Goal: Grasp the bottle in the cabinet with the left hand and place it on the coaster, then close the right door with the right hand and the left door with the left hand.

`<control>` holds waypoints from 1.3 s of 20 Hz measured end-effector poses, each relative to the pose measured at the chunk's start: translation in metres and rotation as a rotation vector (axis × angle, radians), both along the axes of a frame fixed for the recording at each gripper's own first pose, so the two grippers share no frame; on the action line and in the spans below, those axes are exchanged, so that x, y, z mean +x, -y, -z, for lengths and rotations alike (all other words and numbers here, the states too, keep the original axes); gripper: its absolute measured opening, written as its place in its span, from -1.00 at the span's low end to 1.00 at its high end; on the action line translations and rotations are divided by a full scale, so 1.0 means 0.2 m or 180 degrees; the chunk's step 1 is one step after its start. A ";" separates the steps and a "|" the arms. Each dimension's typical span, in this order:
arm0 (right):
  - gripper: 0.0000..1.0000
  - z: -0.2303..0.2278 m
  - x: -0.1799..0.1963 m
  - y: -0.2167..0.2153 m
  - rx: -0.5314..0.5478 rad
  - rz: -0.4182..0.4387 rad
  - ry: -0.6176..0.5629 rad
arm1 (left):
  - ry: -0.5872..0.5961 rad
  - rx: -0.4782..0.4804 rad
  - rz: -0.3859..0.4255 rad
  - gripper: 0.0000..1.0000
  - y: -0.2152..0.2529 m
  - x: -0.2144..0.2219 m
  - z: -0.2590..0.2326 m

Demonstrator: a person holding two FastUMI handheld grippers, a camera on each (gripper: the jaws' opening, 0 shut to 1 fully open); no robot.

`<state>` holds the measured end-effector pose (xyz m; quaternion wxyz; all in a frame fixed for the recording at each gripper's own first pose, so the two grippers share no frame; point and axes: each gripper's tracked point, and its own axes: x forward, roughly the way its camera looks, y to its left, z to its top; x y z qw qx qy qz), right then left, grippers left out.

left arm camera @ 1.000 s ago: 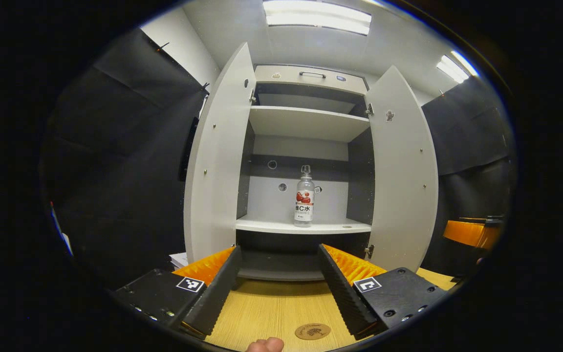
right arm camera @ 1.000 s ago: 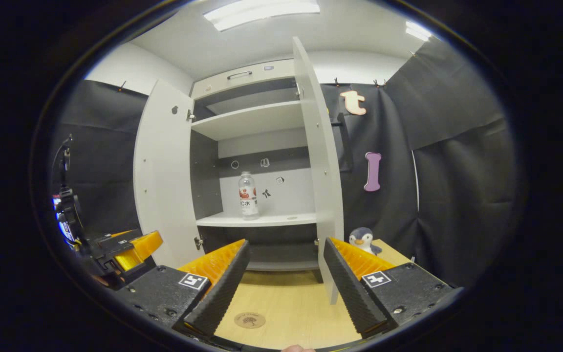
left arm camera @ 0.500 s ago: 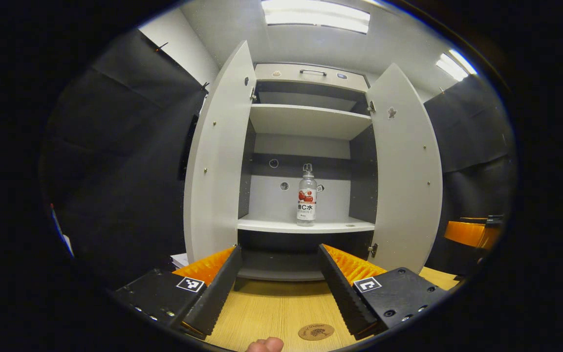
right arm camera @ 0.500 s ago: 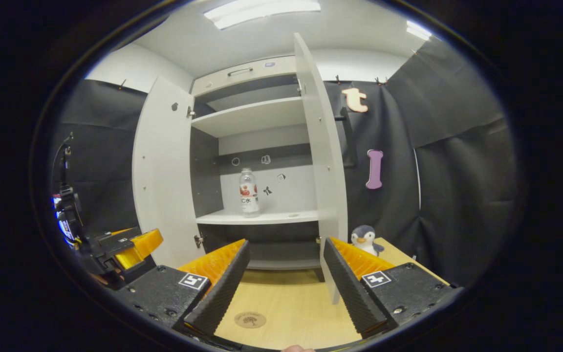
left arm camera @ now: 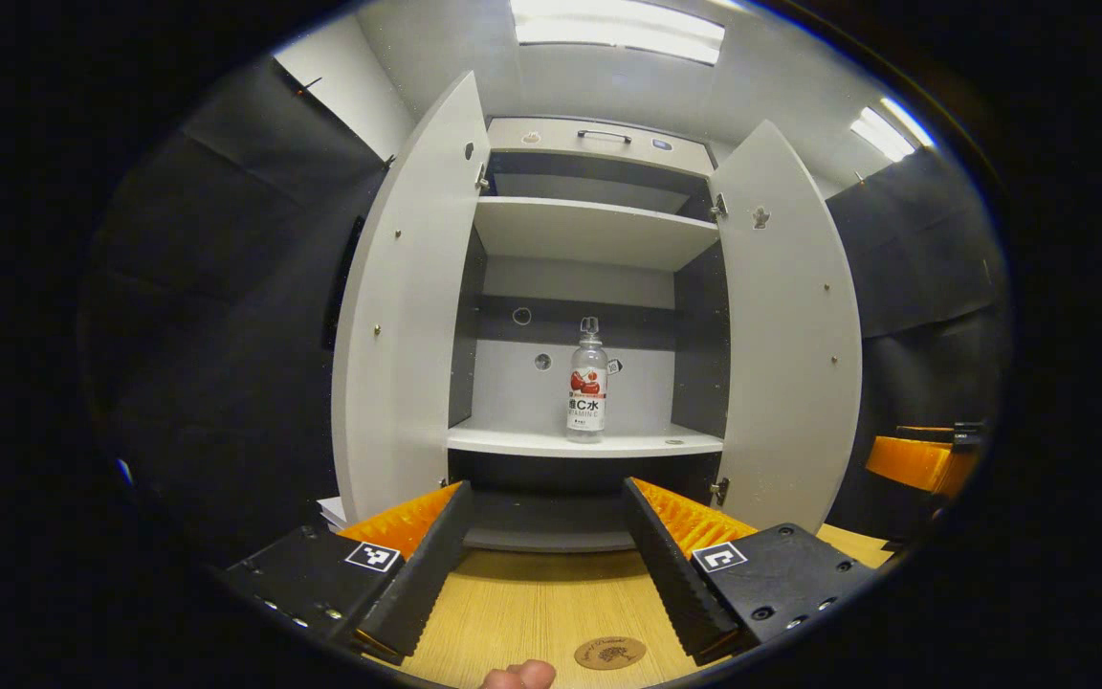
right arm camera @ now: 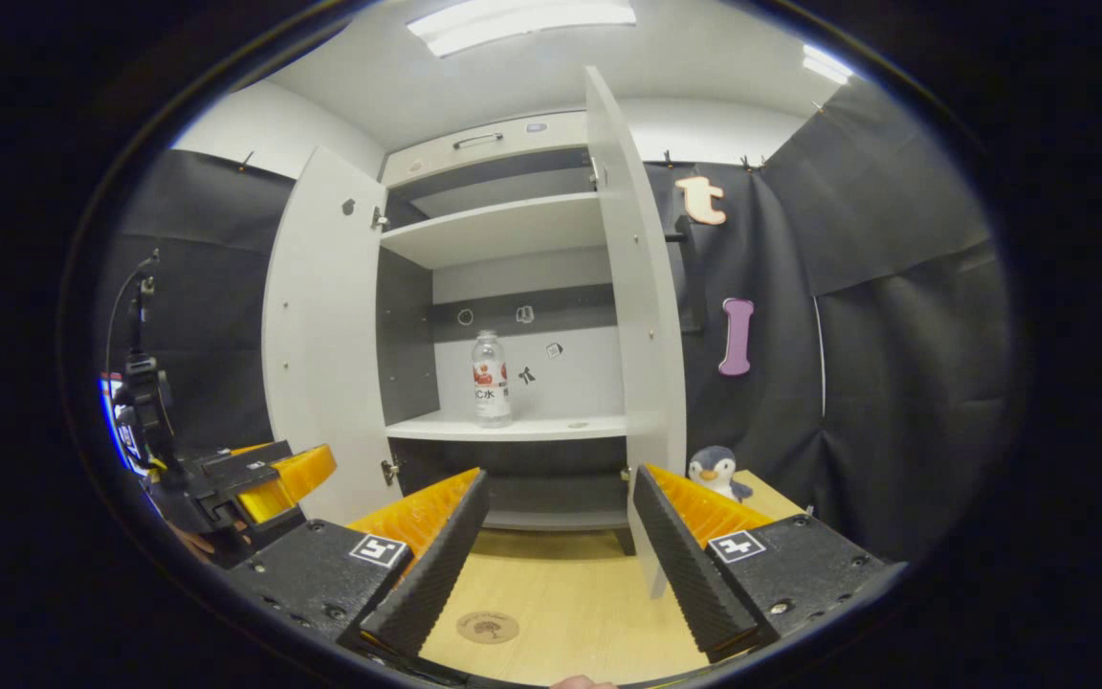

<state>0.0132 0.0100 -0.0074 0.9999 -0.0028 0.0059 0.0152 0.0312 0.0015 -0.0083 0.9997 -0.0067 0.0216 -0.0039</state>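
Beyond left gripper (left arm camera: 543, 536), bottle (left arm camera: 586, 393) on shelf (left arm camera: 513, 441)

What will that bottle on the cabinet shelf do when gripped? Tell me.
The bottle is tall, narrow and upright, so a push up high would probably tip it. Clear smooth plastic: likely slick, maybe squashy. How full it is, I cannot tell.

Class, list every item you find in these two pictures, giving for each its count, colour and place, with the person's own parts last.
cabinet: one, white and grey, on the table, both doors open
bottle: one, clear with a red label, upright on the lower shelf
coaster: one, brown, on the table
table: one, light wood
penguin toy: one, grey and white, beside the right door
left gripper: one, open, low before the cabinet
right gripper: one, open, low before the cabinet
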 end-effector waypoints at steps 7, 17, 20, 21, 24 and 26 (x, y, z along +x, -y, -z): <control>0.99 -0.01 0.00 0.00 -0.0005 -0.0021 -0.0010 | 0.0021 -0.0112 0.0306 0.90 0.14 0.22 -0.11; 0.90 -0.02 0.01 0.01 -0.0051 -0.0051 -0.0029 | 0.0018 -0.0414 0.0616 0.90 0.33 0.96 -0.24; 0.99 -0.03 0.01 0.03 -0.0073 -0.0002 0.0002 | -0.0019 -0.0304 0.0490 0.90 0.29 1.21 -0.21; 0.99 -0.04 0.01 0.04 -0.0074 0.0018 0.0014 | -0.0045 -0.0237 0.0456 0.90 0.27 1.29 -0.18; 0.90 0.00 0.01 0.07 -0.0109 0.0106 -0.0043 | -0.0123 -0.0120 0.0397 0.90 0.26 1.50 -0.11; 0.99 0.02 0.02 0.10 -0.0123 0.0162 -0.0097 | -0.0165 -0.0085 0.0383 0.89 0.28 1.61 -0.07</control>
